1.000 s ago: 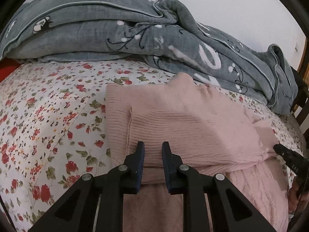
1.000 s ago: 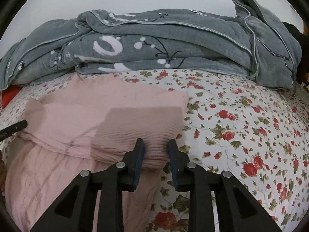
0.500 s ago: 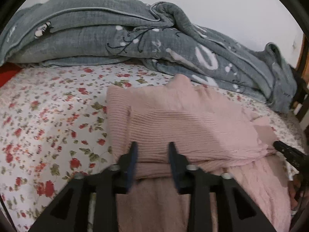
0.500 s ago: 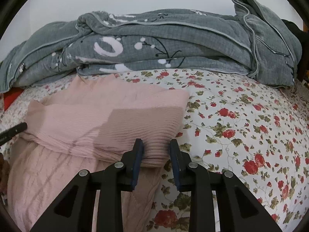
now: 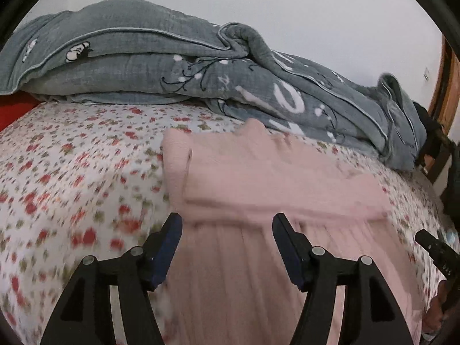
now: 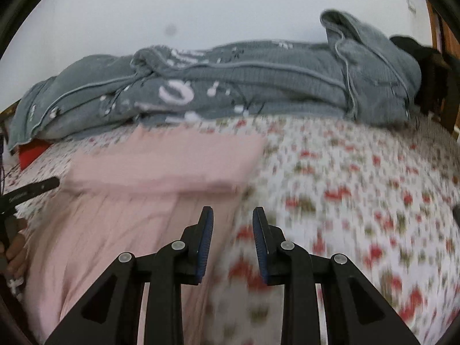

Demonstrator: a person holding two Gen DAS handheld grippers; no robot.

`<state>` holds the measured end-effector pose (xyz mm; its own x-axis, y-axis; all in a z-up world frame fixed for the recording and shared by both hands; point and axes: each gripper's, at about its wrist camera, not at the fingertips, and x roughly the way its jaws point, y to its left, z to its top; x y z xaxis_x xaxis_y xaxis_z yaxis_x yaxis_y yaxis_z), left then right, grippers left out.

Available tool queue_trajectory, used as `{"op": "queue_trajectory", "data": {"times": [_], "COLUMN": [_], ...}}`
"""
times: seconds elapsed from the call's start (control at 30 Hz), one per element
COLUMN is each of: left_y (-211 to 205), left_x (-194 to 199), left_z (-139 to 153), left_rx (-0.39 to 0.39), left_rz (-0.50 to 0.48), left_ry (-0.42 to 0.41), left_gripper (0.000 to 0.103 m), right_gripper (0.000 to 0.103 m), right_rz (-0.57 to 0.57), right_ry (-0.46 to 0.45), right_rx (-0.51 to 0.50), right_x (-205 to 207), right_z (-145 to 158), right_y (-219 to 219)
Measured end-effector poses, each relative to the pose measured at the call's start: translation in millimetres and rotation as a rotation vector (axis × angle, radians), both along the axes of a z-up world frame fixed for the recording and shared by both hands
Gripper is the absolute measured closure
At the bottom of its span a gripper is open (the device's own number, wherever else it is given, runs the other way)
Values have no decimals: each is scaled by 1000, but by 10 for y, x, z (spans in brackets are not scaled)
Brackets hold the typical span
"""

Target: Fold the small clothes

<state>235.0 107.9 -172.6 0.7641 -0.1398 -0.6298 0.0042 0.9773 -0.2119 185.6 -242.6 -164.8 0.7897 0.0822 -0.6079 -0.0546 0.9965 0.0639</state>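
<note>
A pink knit garment [image 5: 273, 178] lies on the floral bed sheet [image 5: 72, 172], its far part folded back over the ribbed near part. My left gripper [image 5: 227, 230] hovers just short of the fold's near edge. Its jaws are opening and grip nothing; the pink cloth lies beneath them. In the right wrist view the same garment [image 6: 161, 166] sits left of centre. My right gripper [image 6: 233, 221] is over the garment's right edge, its jaws narrowly apart with nothing pinched. Each gripper's tip shows in the other view: the right gripper [image 5: 434, 247] and the left gripper [image 6: 34, 189]. Both views are motion-blurred.
A bulky grey quilt [image 5: 172, 66] is heaped along the far side of the bed against the white wall. A red item [image 6: 28, 155] peeks out at the quilt's left end. Wooden furniture [image 5: 448, 86] stands at the right. Floral sheet [image 6: 359, 187] stretches right of the garment.
Both grippers have pulled back toward me from the fold's near edge. The left jaws went from nearly closed to wide apart. The folded garment stays in place.
</note>
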Motion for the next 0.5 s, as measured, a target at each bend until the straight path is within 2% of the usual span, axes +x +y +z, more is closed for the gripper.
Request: {"op": "queue_trajectory", "data": {"times": [0.07,0.3,0.37,0.43,0.5], "left_y": [-8,277,317,330,318], "left_x": [-212,-968,-1222,-1432,-1638], "left_z": [-38,-156,-138,-150,-212], "left_rx": [-1,-94,-95,-87,-91], "left_rz": [-2,51,55,55,50], "left_ry": [3,43,29,8,16], "left_gripper": [40,40,39,34,34], "right_gripper": [76,72,65,64,64], "right_rz": [23,61,73,83,83], "right_ry": [21,50,51,49,55], "right_rx": [3,-23,-5,23,31], "right_x": [-206,-951,-1106,-1254,-1362], "right_z": [-22,-71,-72,-92,-124], "right_y": [-12,22,13,1,3]}}
